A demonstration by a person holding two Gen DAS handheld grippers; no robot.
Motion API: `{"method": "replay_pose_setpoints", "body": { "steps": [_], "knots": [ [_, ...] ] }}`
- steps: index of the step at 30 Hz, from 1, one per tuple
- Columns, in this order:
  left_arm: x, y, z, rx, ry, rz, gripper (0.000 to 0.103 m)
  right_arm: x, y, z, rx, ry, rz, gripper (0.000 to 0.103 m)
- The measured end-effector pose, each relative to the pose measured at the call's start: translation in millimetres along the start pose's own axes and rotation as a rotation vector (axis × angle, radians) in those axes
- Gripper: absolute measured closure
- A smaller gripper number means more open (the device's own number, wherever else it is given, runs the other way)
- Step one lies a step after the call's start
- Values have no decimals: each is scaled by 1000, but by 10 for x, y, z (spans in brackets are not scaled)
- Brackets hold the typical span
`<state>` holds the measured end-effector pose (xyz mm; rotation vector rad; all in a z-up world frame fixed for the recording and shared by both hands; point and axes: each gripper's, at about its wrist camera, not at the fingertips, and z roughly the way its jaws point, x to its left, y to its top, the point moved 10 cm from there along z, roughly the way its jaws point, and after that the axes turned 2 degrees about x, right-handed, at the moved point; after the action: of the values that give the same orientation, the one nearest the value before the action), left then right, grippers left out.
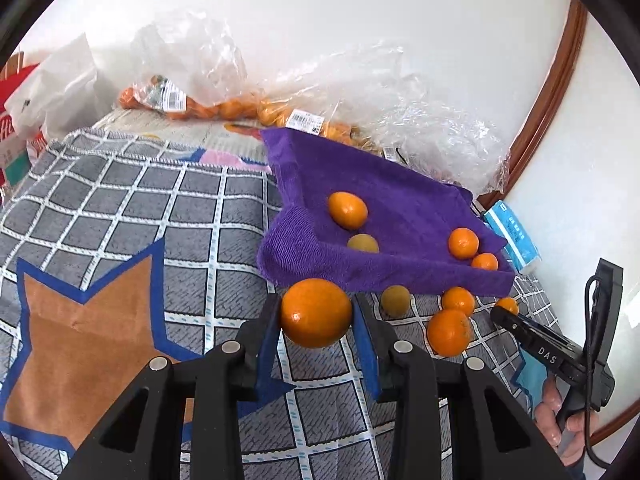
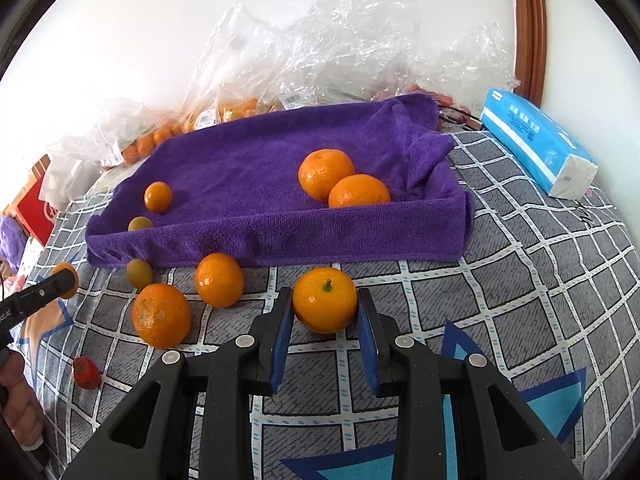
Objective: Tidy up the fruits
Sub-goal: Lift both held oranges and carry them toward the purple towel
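My left gripper (image 1: pixel 316 314) is shut on an orange (image 1: pixel 316 313) and holds it above the checked cloth, just in front of the purple towel tray (image 1: pixel 304 264). My right gripper (image 2: pixel 325 309) has its jaws around a stemmed orange (image 2: pixel 325 300) that rests on the cloth; the pads sit at its sides, and I cannot tell if they grip it. Inside the tray (image 2: pixel 280 236) lie several oranges (image 2: pixel 326 172) and a greenish fruit (image 2: pixel 140 223). Loose on the cloth are two oranges (image 2: pixel 162 315) (image 2: pixel 219 279) and a greenish fruit (image 2: pixel 139 273).
Plastic bags of oranges (image 1: pixel 224 110) lie behind the tray against the wall. A blue tissue pack (image 2: pixel 536 144) lies at the right. A small red fruit (image 2: pixel 85 373) lies on the cloth at the left. A red and white carton (image 1: pixel 16 136) stands far left.
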<state>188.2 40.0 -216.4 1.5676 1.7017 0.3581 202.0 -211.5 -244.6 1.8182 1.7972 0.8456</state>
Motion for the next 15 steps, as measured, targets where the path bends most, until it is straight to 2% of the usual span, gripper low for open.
{"method": "replay_pose_setpoints", "body": {
  "steps": [7, 15],
  "knots": [
    [-101, -54, -101, 35, 2, 4, 70, -25, 15, -111, -24, 2, 32, 72],
    [-197, 37, -321, 34, 22, 16, 70, 125, 127, -411, -62, 9, 11, 72]
  ]
}}
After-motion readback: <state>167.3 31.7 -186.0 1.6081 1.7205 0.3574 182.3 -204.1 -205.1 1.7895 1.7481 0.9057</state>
